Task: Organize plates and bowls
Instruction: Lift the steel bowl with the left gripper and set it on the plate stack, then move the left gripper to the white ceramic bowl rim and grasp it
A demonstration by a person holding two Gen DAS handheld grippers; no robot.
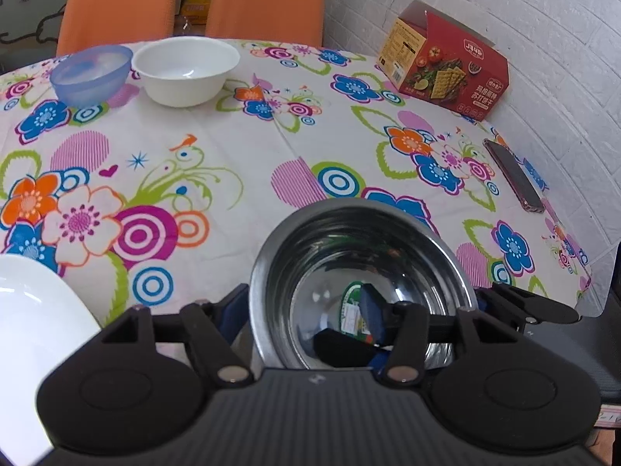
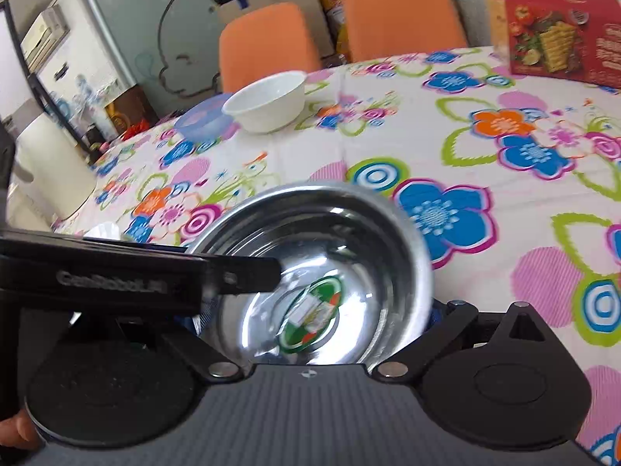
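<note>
A steel bowl (image 1: pixel 361 248) with a green sticker inside sits low over the flowered tablecloth (image 1: pixel 233 147). My left gripper (image 1: pixel 302 305) is shut on its wall, one finger inside and one outside. In the right wrist view that inner finger (image 2: pixel 256 273) reaches into the steel bowl (image 2: pixel 322 256) from the left. My right gripper (image 2: pixel 310 314) is open, its fingers straddling the bowl's near side. A white bowl (image 1: pixel 186 72) and a translucent blue bowl (image 1: pixel 91 73) stand side by side at the far edge. Part of a white plate (image 1: pixel 35 330) lies at the lower left.
A red cracker box (image 1: pixel 446 66) stands at the far right by the white brick wall, with a phone (image 1: pixel 514 174) lying nearer along the table's right edge. Two orange chairs (image 1: pixel 268 0) stand behind the table. Cabinets and bags (image 2: pixel 58 58) crowd the room beyond.
</note>
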